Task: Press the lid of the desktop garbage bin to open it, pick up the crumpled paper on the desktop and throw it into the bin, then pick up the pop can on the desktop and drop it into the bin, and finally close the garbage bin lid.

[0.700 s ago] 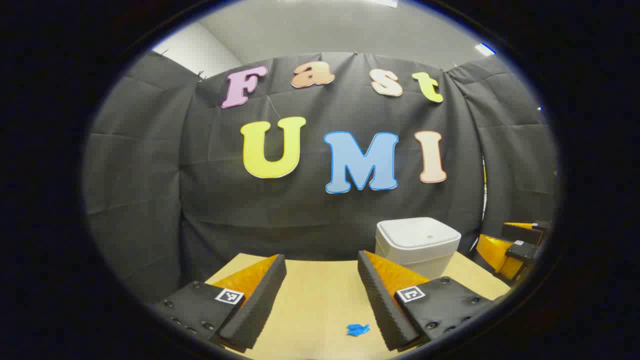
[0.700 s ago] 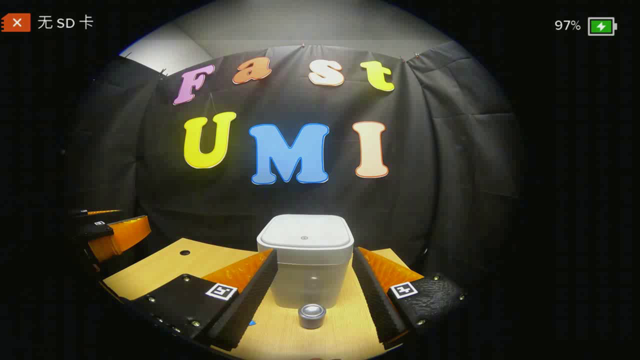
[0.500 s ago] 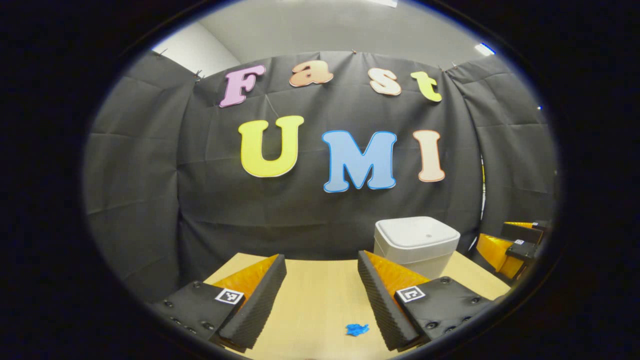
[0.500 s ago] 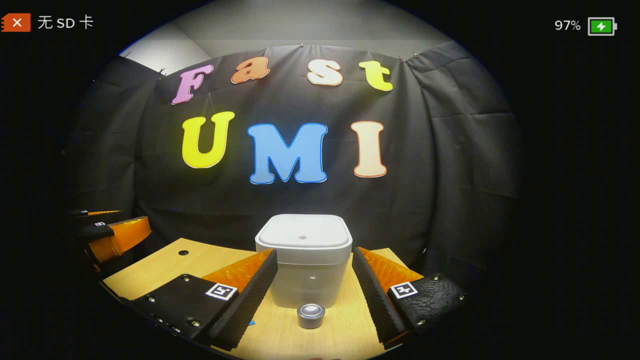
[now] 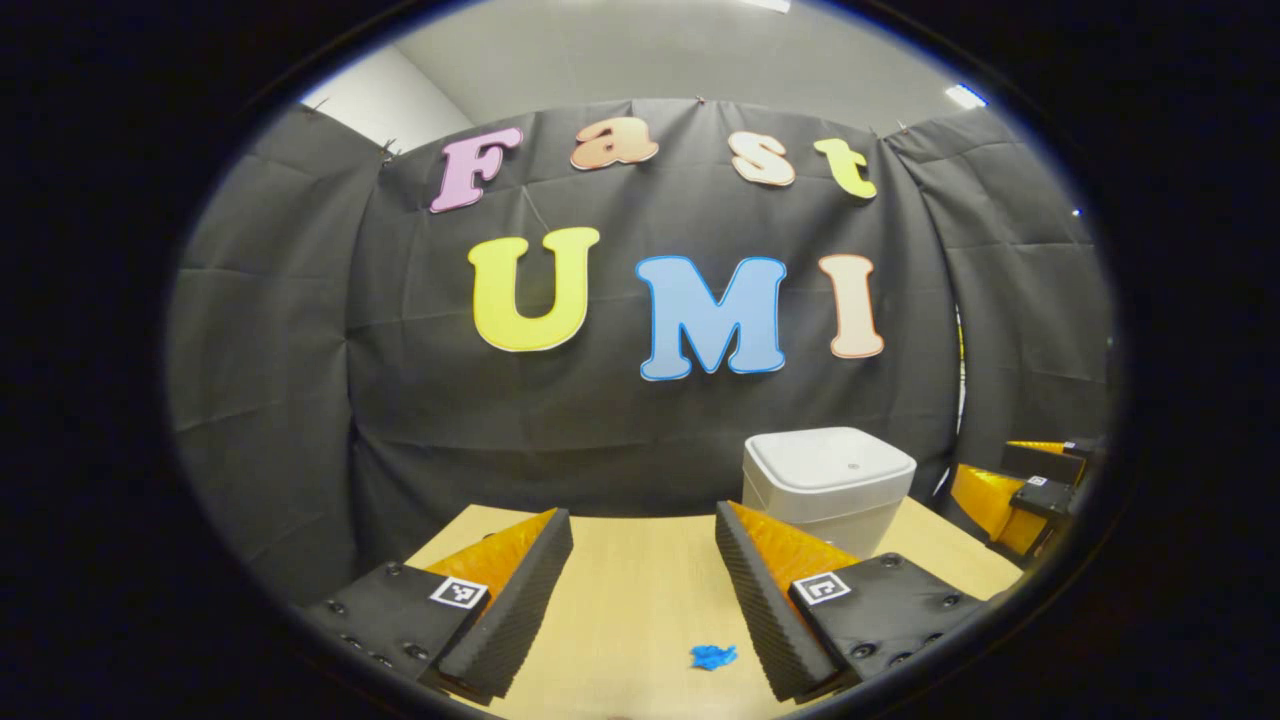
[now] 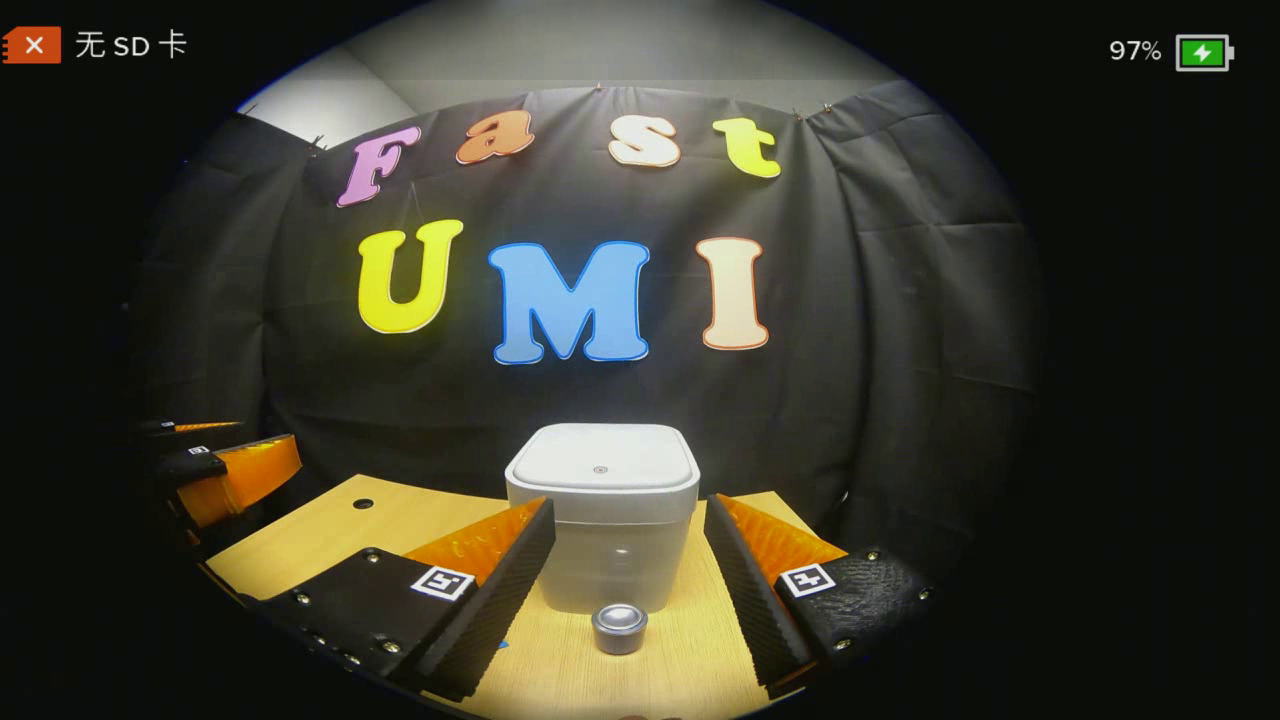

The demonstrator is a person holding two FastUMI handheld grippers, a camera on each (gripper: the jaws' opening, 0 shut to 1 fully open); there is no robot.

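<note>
The setting is a staged recording booth inside a plain room. Black cloth (image 5: pixel 640 420) hangs pinned as the walls on three sides of a light wooden table (image 5: pixel 630 590). A grey ceiling (image 5: pixel 650 50) shows above the cloth.

black cloth wall (image 5: pixel 640 420), wooden table (image 5: pixel 640 590), perhaps ceiling lights (image 5: pixel 965 96).

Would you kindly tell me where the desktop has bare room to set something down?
Bare wood lies left of the bin, toward the small hole. It is crowded in front of the bin, where the pop can stands; the blue crumpled paper lies nearer the front edge.
</note>
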